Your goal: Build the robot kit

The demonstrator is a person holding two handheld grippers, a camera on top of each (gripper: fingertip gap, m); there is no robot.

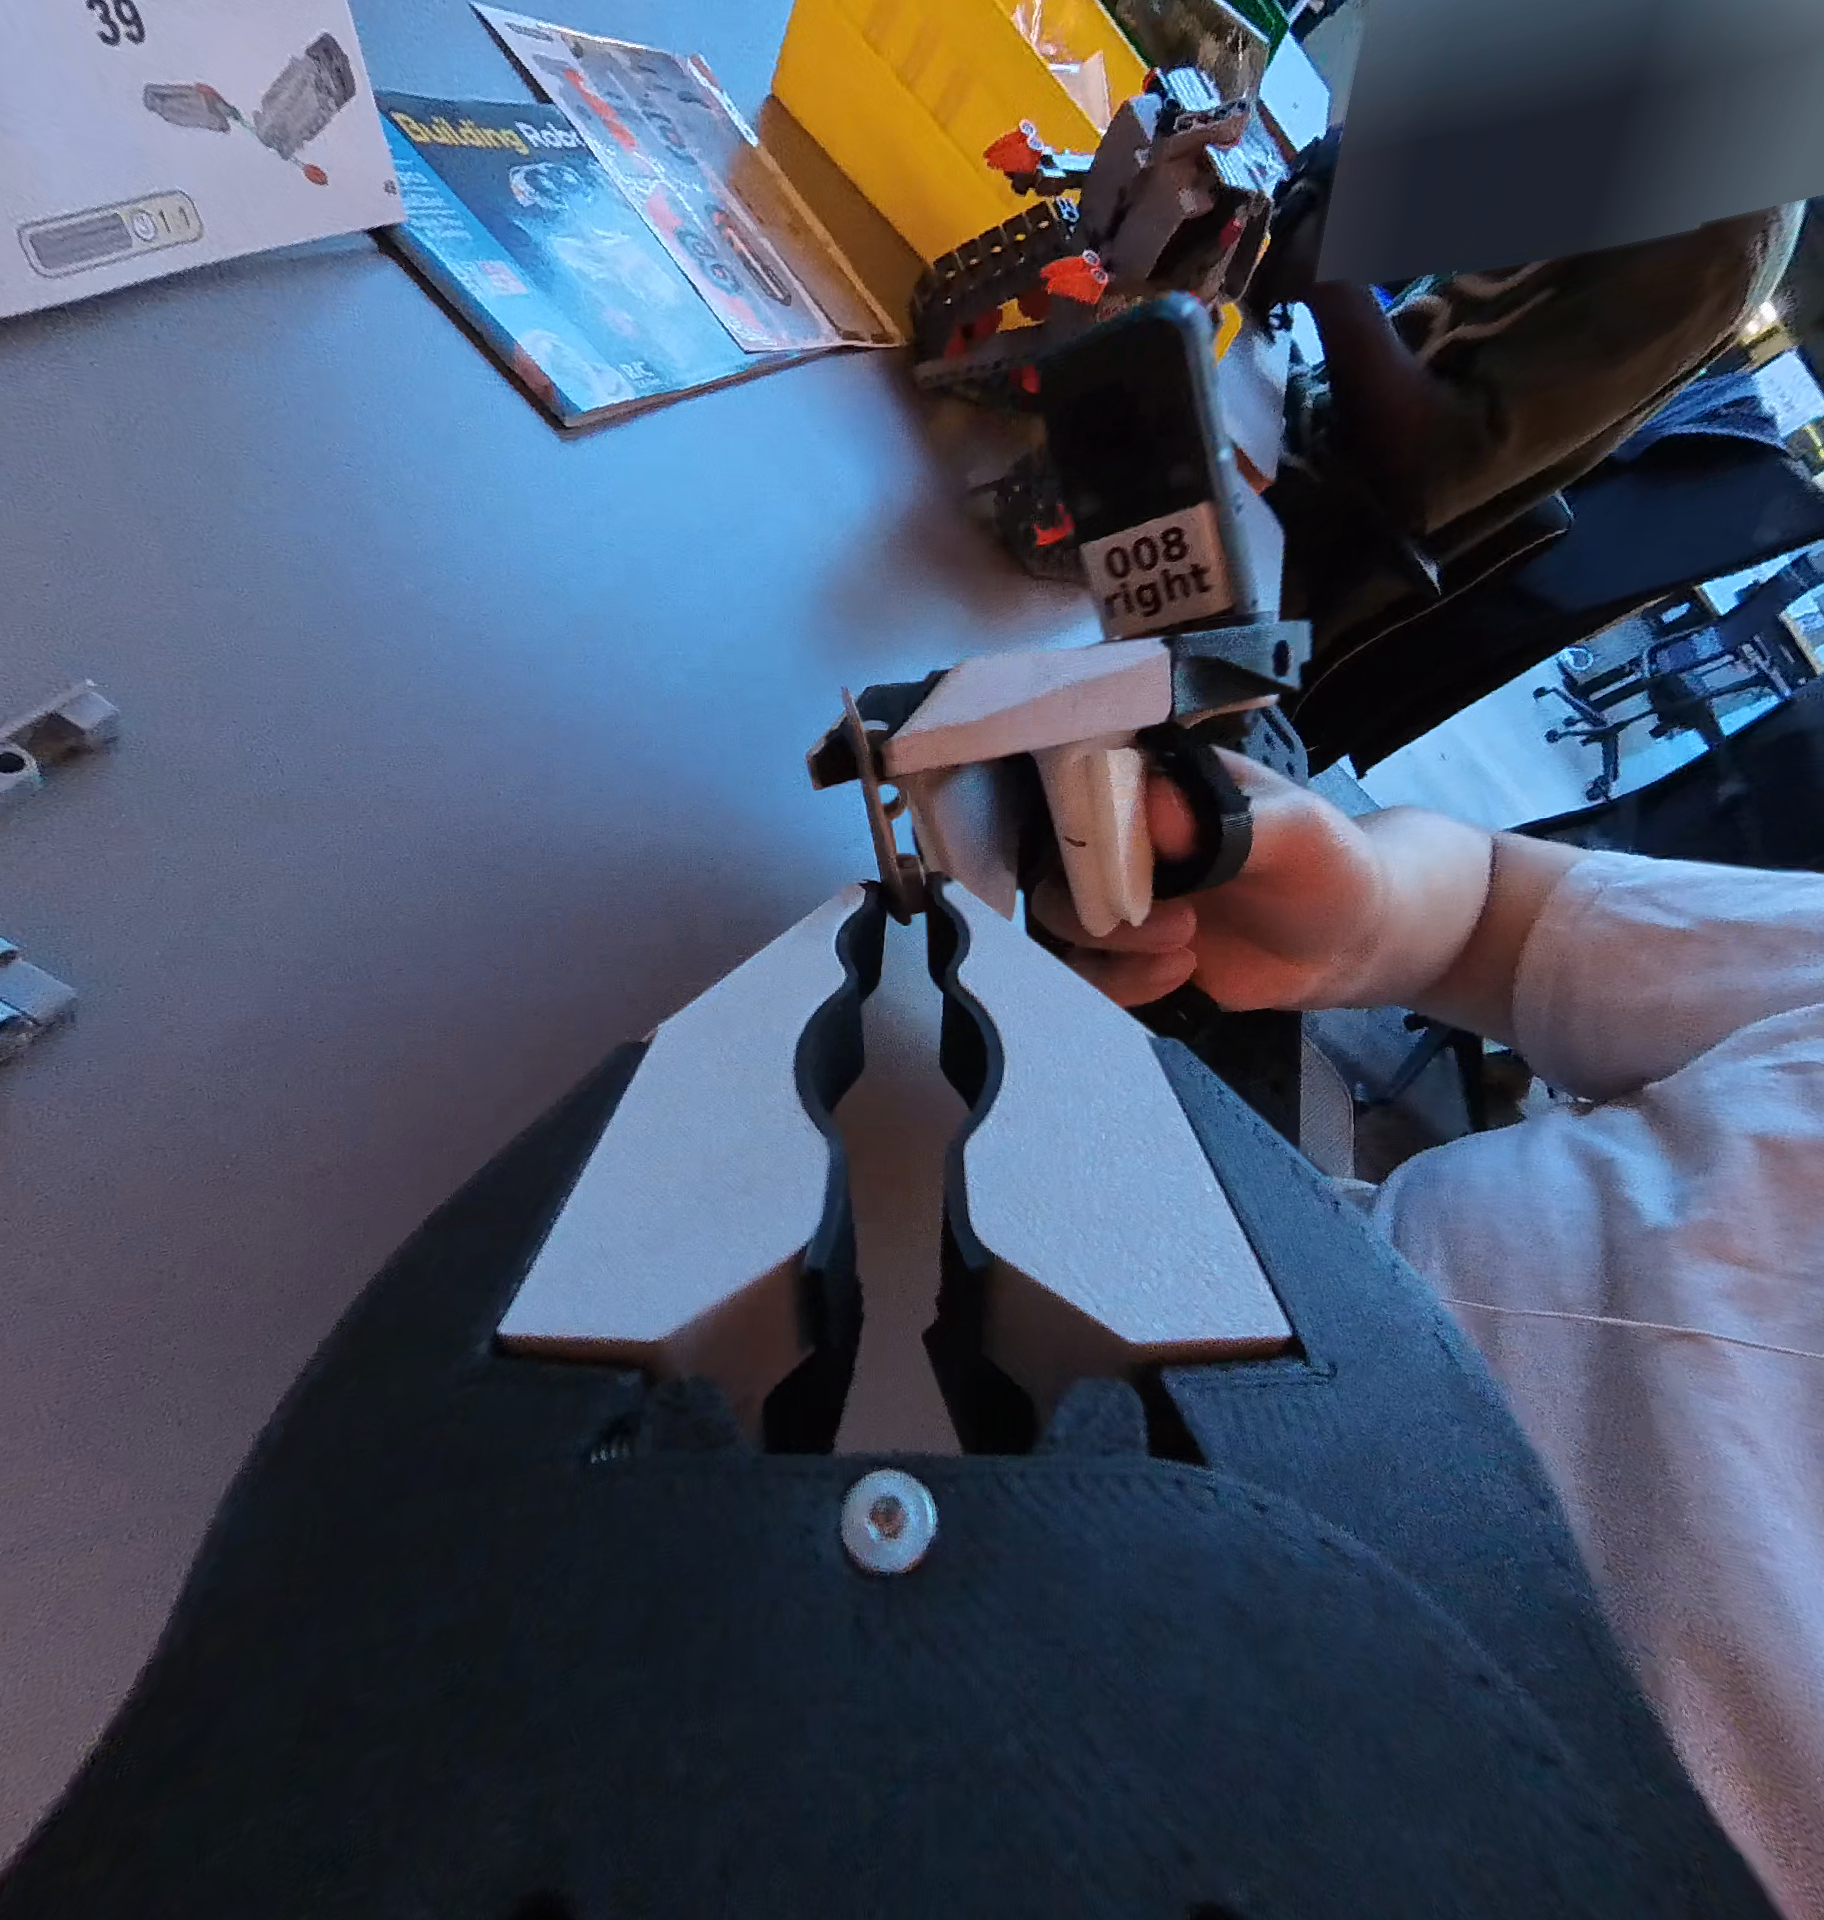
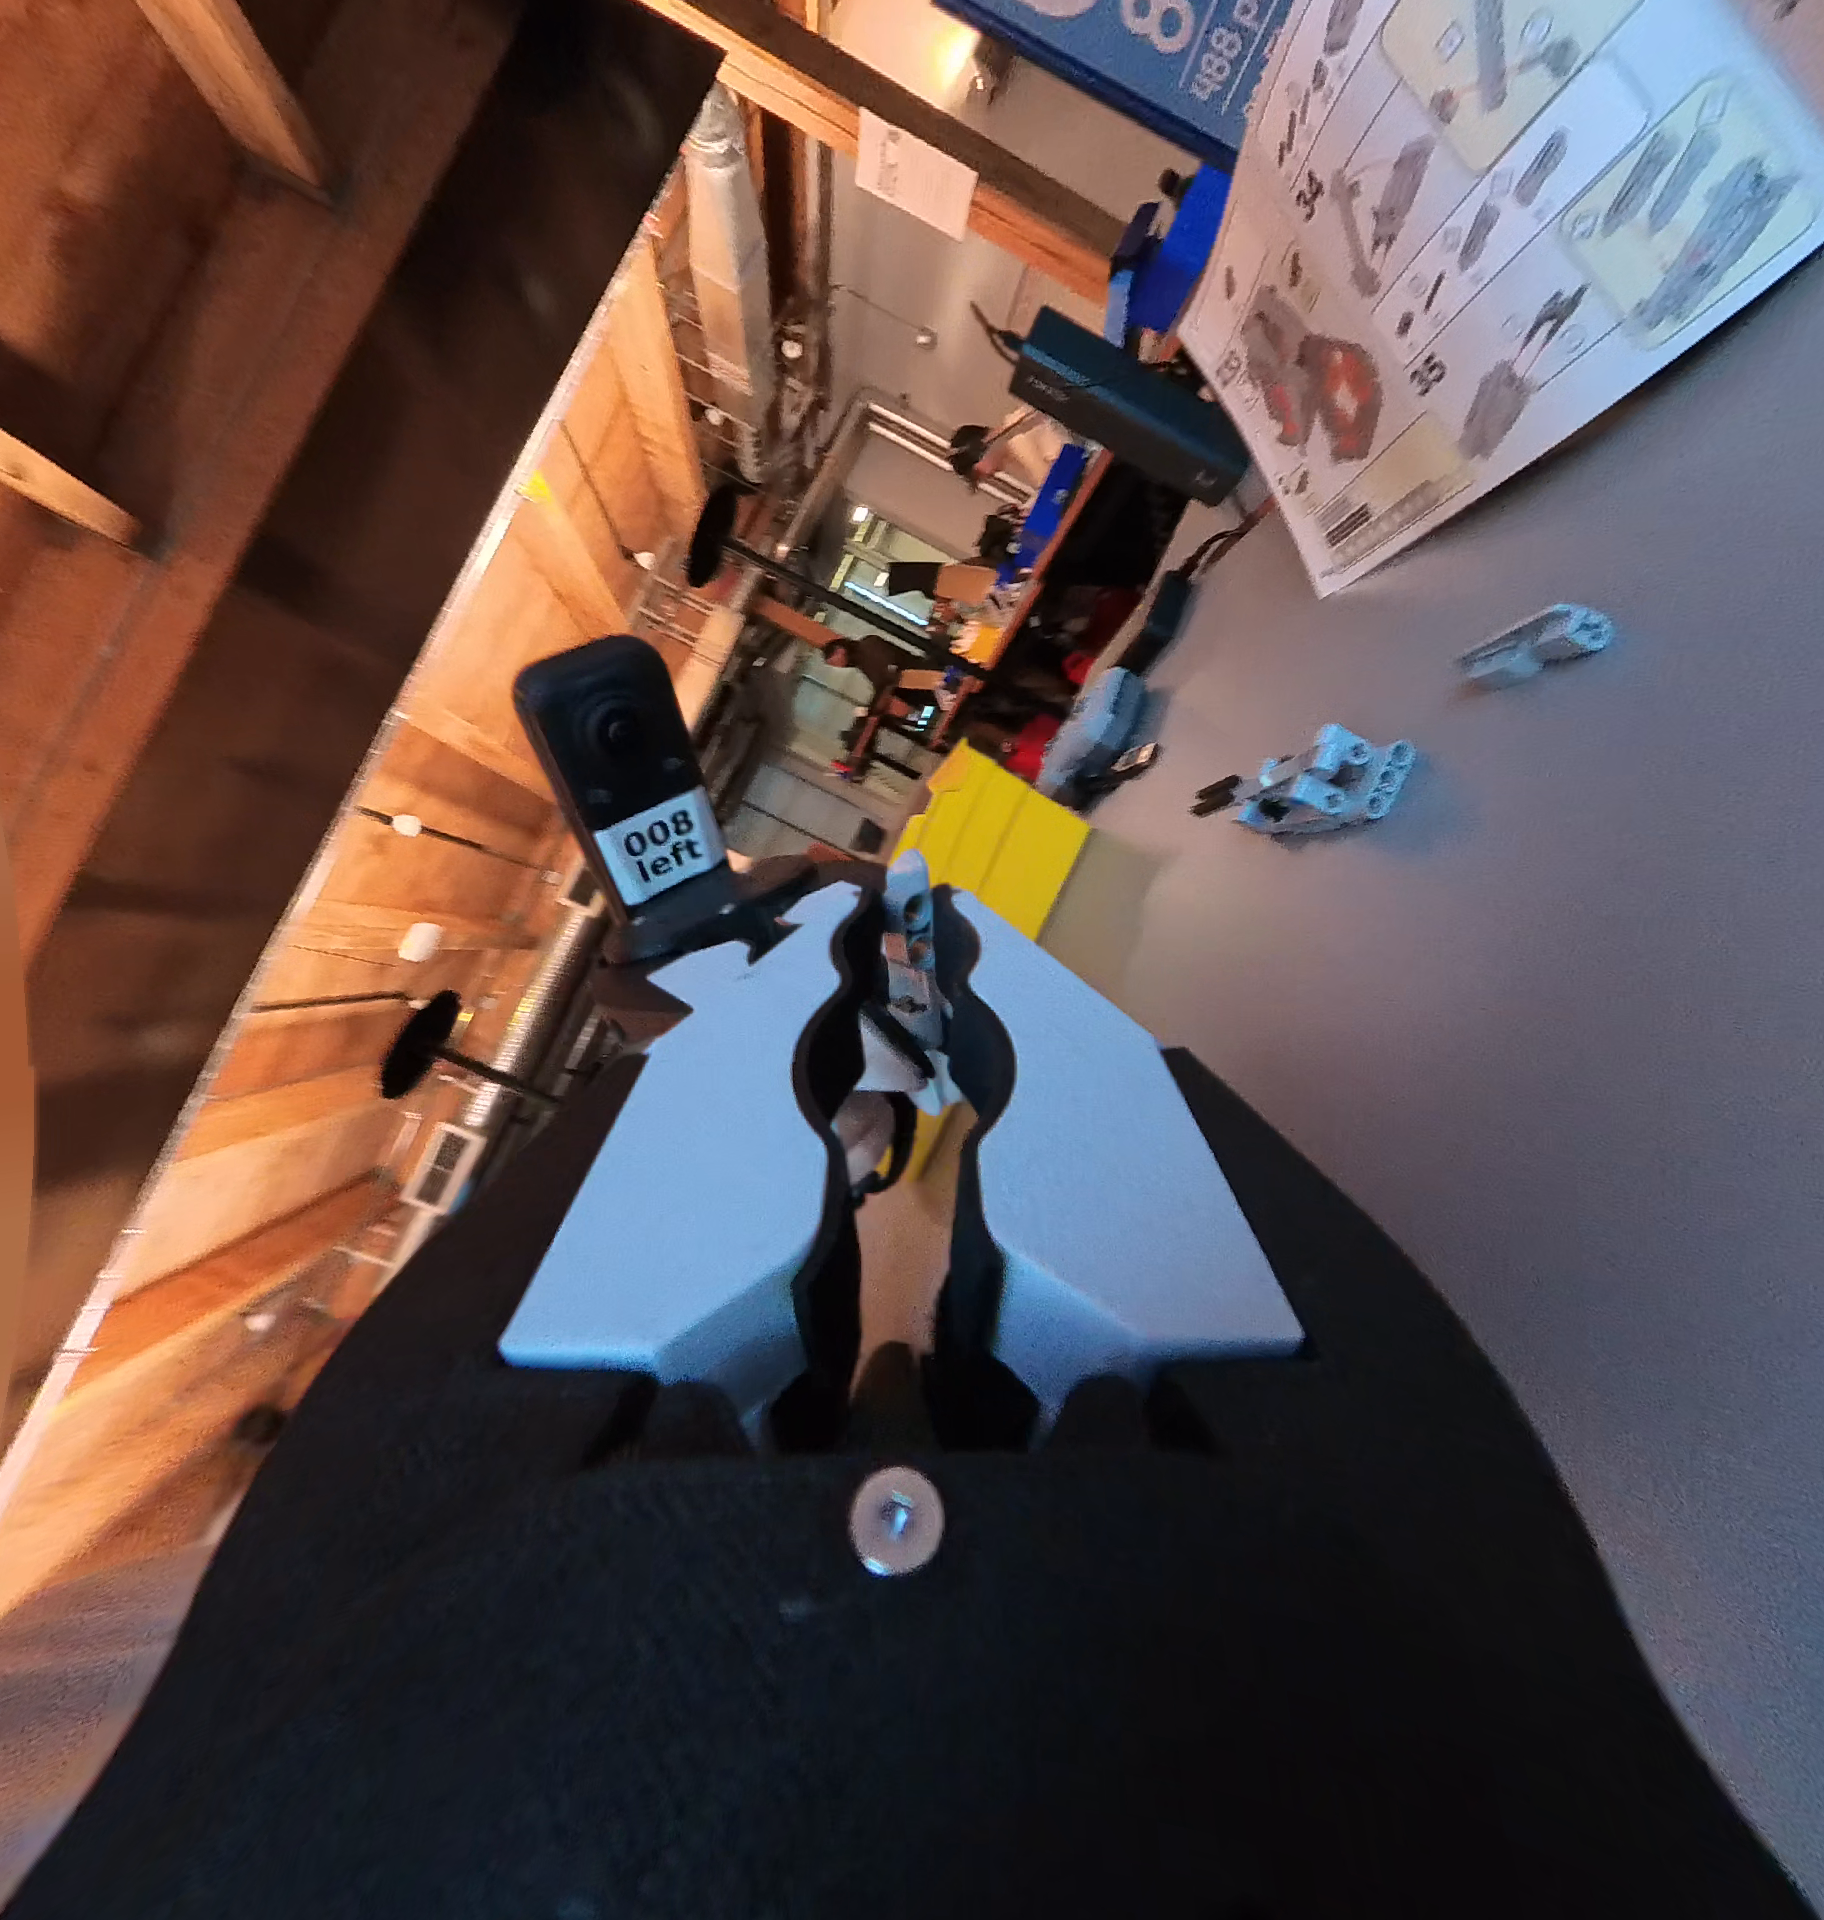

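Observation:
Both grippers are raised above the grey table [image 1: 420, 644] and meet tip to tip. My right gripper [image 2: 908, 914] is shut on a small grey perforated beam piece [image 2: 910, 940] that runs along its fingers. In the left wrist view the right gripper [image 1: 861, 764] comes in from the right, held by a hand, with the grey piece [image 1: 887, 831] hanging down from its tips. My left gripper [image 1: 903, 902] has its jaws almost closed and pinches the lower end of that same piece. The left gripper's camera mount [image 2: 643, 800] shows in the right wrist view.
Loose grey parts lie on the table [image 1: 25, 748] [image 1: 4, 1003] [image 2: 1323, 779] [image 2: 1536, 644]. An instruction sheet [image 1: 160, 135] [image 2: 1510, 260], a booklet [image 1: 565, 249], a yellow bin [image 1: 939, 114] [image 2: 1001, 842] and a part-built black, grey and red model [image 1: 1126, 218] stand at the far side. The tips of both grippers are at nearly the same place.

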